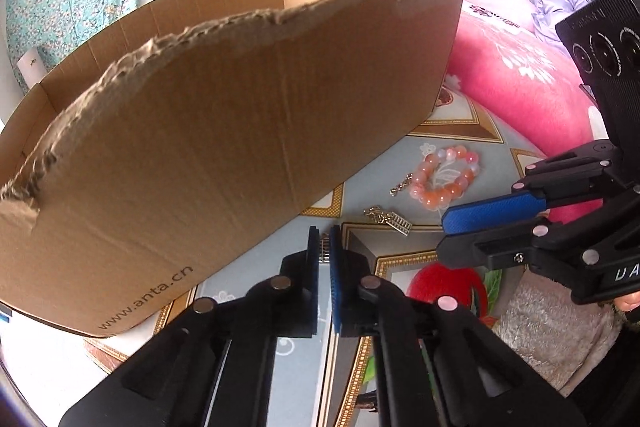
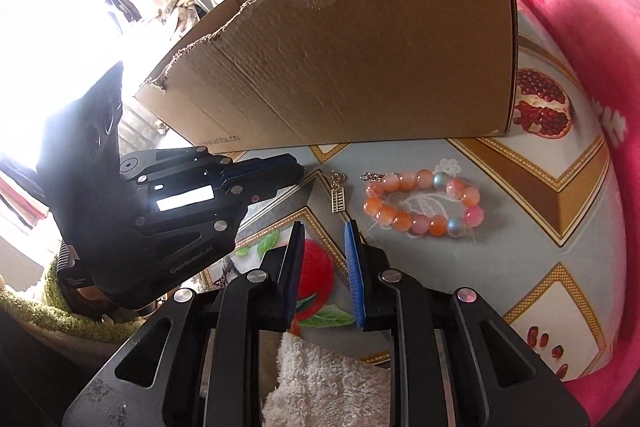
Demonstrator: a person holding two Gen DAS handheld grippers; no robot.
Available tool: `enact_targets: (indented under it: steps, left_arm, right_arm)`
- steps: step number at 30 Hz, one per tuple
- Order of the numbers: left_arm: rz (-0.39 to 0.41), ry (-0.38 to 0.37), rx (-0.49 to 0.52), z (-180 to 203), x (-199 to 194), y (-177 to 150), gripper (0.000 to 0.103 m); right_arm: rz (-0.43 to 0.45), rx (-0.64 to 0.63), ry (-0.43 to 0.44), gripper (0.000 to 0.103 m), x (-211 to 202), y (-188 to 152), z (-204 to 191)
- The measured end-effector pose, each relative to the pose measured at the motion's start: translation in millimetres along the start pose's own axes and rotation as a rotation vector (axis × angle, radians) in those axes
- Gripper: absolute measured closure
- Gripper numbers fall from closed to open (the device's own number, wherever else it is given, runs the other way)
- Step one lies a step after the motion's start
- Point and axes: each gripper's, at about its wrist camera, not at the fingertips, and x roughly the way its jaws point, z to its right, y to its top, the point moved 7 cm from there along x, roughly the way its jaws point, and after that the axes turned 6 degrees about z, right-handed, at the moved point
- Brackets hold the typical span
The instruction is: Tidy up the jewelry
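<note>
My left gripper (image 1: 324,233) points down at the patterned cloth just in front of the torn cardboard box (image 1: 200,147). Its jaws are shut on a small silver piece of jewelry (image 1: 325,255) that shows in the thin slit between the pads. A bracelet of pink and orange beads (image 1: 444,179) (image 2: 424,203) lies on the cloth to the right of the box. Beside it lies a silver abacus-shaped charm (image 1: 394,221) (image 2: 338,195). My right gripper (image 2: 325,227) (image 1: 441,235) hovers near the charm, open, with nothing between its pads. From the right wrist, the left gripper (image 2: 298,171) is seen side-on below the box (image 2: 340,67).
A fruit-printed cloth (image 2: 540,187) covers the surface. A pink quilt (image 1: 512,75) is bunched up at the right. White fluffy fabric (image 2: 320,379) lies at the near edge. A green fuzzy sleeve (image 2: 60,307) is behind the left gripper. The box's open top has a ragged rim.
</note>
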Motion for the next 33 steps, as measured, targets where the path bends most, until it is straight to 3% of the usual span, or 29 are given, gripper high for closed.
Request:
enact_targets:
  steps: [11, 23, 27, 31, 33]
  left_arm:
    - [0.022, 0.005, -0.109, -18, -21, -13, 0.099]
    - [0.036, 0.022, -0.172, -34, -34, -25, 0.099]
    - [0.04, 0.021, -0.177, -35, -35, -26, 0.099]
    - [0.044, 0.022, -0.181, -36, -36, -27, 0.099]
    - [0.047, 0.023, -0.182, -36, -36, -28, 0.099]
  right_arm:
    - [0.029, -0.05, -0.063, 0.081, 2, 10, -5]
    - [0.021, -0.237, -0.201, 0.081, 26, 16, -26]
    - [0.03, -0.298, -0.238, 0.084, 35, 19, -33]
    - [0.029, -0.338, -0.275, 0.097, 39, 22, -37]
    - [0.028, -0.335, -0.27, 0.097, 40, 23, -37]
